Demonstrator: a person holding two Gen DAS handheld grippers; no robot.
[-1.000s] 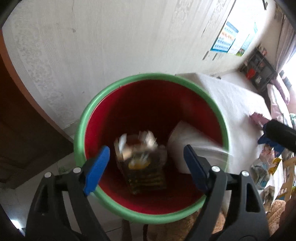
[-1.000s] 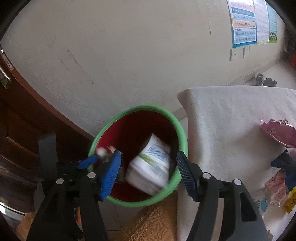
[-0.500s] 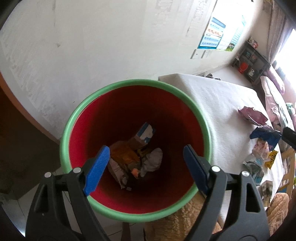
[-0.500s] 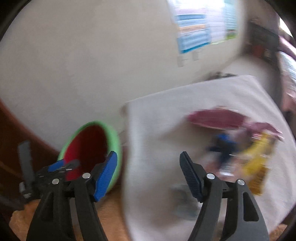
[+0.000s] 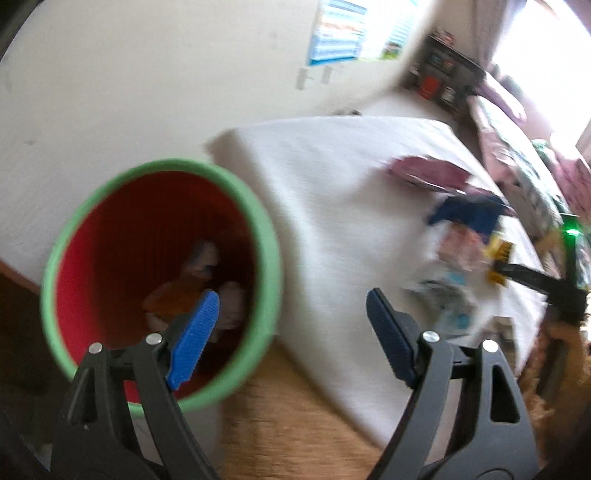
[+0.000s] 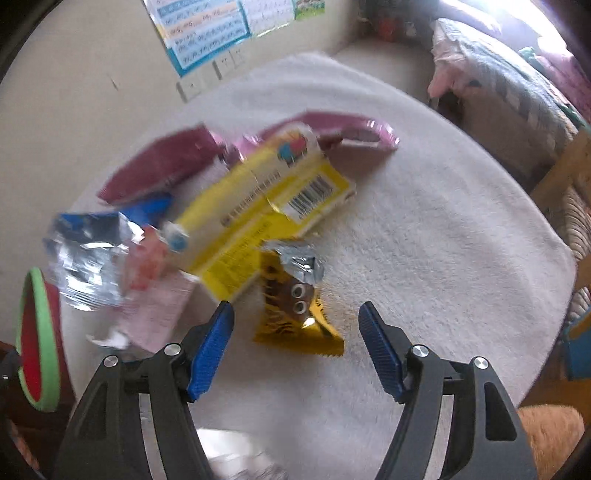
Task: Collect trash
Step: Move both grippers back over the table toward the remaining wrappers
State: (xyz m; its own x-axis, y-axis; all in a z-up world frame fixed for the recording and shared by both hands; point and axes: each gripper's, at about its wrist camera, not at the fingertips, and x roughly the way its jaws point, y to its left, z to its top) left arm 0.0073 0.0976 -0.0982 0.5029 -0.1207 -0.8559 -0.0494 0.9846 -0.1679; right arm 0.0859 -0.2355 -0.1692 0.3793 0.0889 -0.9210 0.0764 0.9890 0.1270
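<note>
A red bin with a green rim (image 5: 258, 236) stands beside a white-covered table (image 5: 332, 192) and holds several wrappers (image 5: 184, 295). My left gripper (image 5: 291, 339) hangs open and empty over the bin's right rim. My right gripper (image 6: 295, 347) hovers above a trash pile on the white cloth (image 6: 424, 221), its jaws closing with nothing pressed between them. Just ahead of it lies a small yellow snack packet with cartoon eyes (image 6: 295, 314). Behind that lie a yellow box with a barcode (image 6: 266, 206), a crumpled foil wrapper (image 6: 88, 254), a pink wrapper (image 6: 155, 302) and maroon bags (image 6: 159, 166).
The bin's rim (image 6: 40, 332) shows at the far left of the right wrist view. A wall with posters (image 6: 207, 29) stands behind the table. A bed with patterned bedding (image 6: 517, 74) lies to the right, with brown carpet (image 5: 288, 424) below the table edge.
Both grippers let trash fall into the bin. The right one then swung right and down over the pile on the table. The left one drifted right off the bin's centre.
</note>
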